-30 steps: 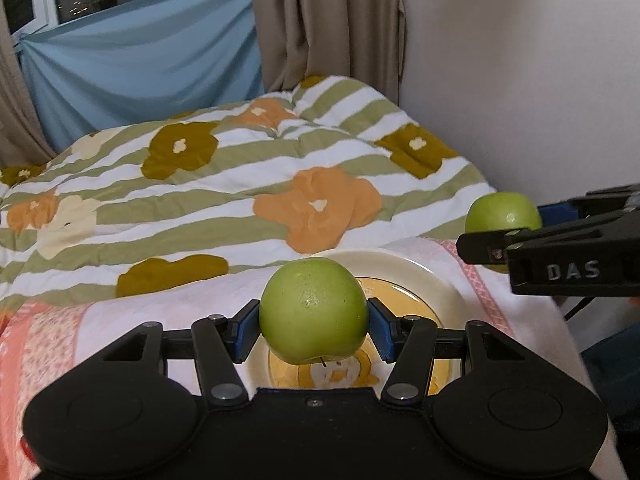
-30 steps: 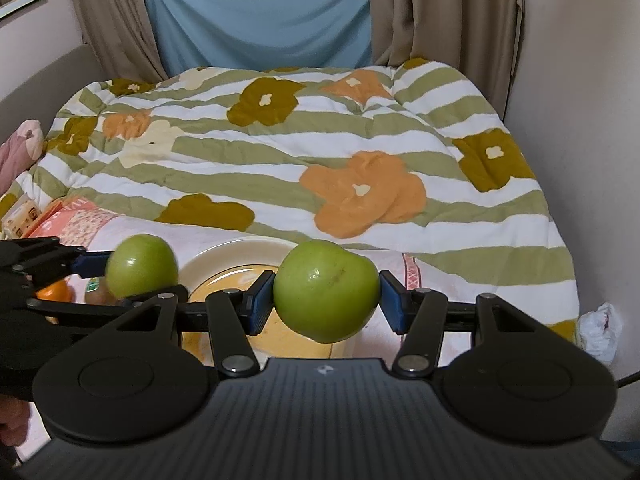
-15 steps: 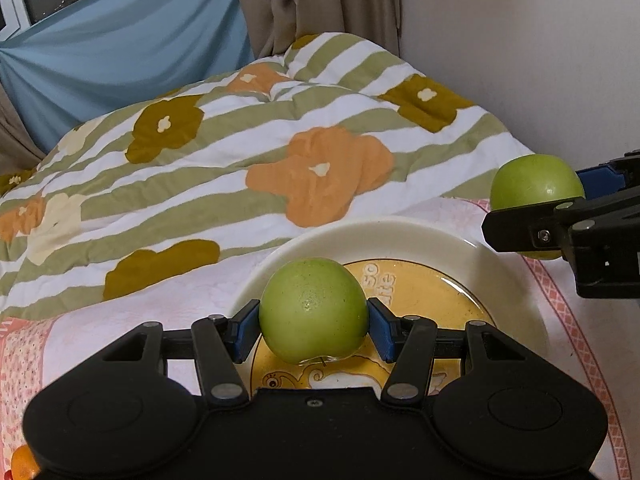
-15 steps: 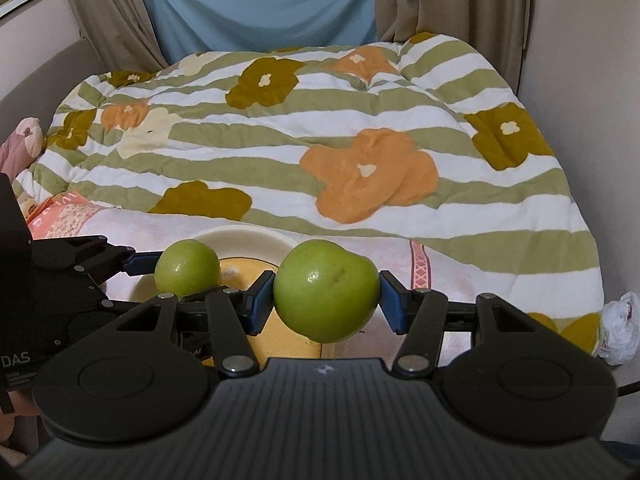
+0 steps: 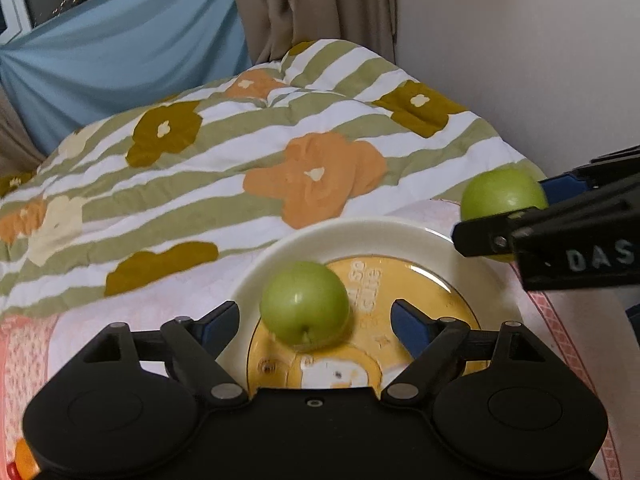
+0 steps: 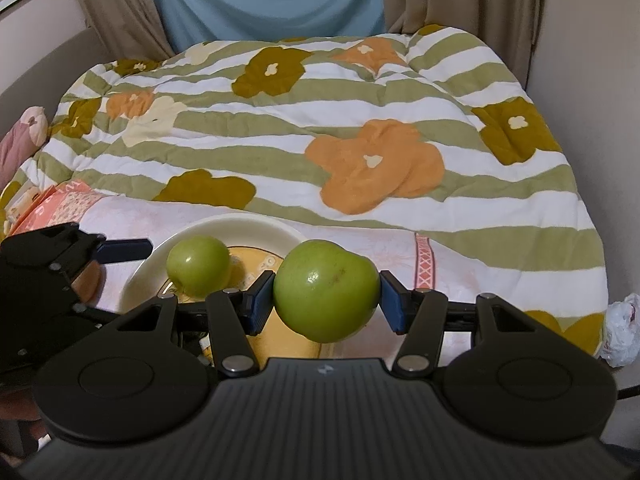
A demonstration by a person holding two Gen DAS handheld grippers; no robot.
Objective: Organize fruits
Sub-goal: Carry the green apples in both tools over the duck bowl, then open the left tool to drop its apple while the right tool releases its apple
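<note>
Now one green apple lies on the plate and I carry the other.

Around me a flowered quilt (image 6: 320, 140) fills twelve o'clock, blue cloth (image 5: 120, 52) and curtains behind it; a white bag (image 6: 622, 328) sits at four. My right gripper (image 6: 326, 296) is clamped on the larger apple (image 6: 326, 290), which hides part of the plate (image 5: 384, 236). My left gripper (image 5: 316, 320) has its jaws opening, pads clear of the smaller apple (image 5: 304, 306), resting stem toward me on the plate's yellow centre. Lettering there is half covered; something orange at eight o'clock is cut off. Both apples are glossy, pale green.
</note>
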